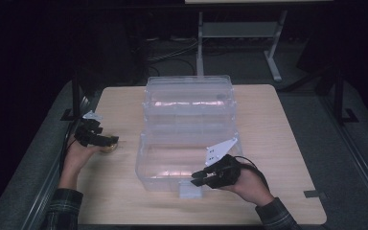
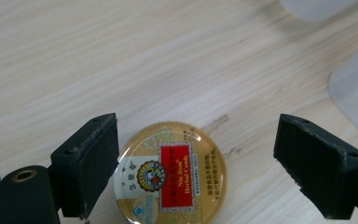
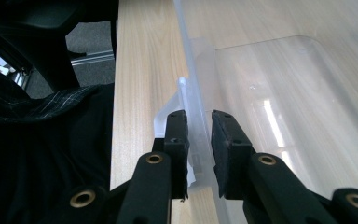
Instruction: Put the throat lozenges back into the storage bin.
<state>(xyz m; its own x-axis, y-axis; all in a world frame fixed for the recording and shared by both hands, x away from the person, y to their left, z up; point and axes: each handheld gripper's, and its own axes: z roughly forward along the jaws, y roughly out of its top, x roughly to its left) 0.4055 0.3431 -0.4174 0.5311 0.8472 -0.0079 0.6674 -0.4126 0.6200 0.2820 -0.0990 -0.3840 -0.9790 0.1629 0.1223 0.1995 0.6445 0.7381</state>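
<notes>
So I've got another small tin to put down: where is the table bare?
The table is bare right of the clear box, and left of it beyond the candy tin. The near edge is crowded: the left hand-held gripper straddles the tin, and the right hand-held gripper clamps the box's front wall.

The worktop is a square slab of pale wood grain with rounded corners, lit brightly from above while everything around it falls away into near darkness. Beneath and around the worktop lies a grey floor. Beyond the worktop's far edge stands a light grey metal table frame, its upright post and splayed foot resting on that floor, with dark cables trailing on the ground just left of the post. Black stands rise close beside the worktop's left and right edges.
</notes>
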